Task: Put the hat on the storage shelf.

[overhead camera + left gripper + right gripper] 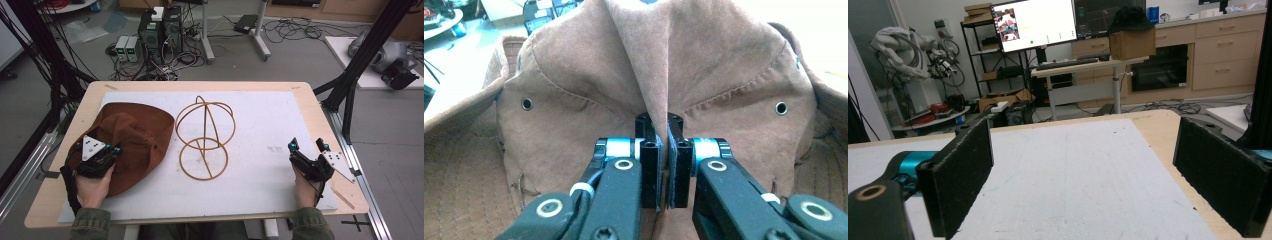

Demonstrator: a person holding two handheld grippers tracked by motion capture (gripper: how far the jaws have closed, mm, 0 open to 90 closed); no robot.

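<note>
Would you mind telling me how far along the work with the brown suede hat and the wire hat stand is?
Done: the left gripper is shut on a pinched fold of the brown suede hat. In hand: the hat lies on the white mat, beside the round wire hat stand. Left, probably: lifting the hat onto the stand, which is bare. The right gripper rests open at the mat's right edge, holding nothing.

Your brown suede hat (589, 75) lies flattened on its side, crown collapsed. A raised fold of the crown stands upright between your left gripper (663, 150)'s fingers (650, 165), pinched tight on both faces. A metal eyelet sits to either side of the fingers, just beyond their tips, and the stitched brim spreads out below and around them.
</note>
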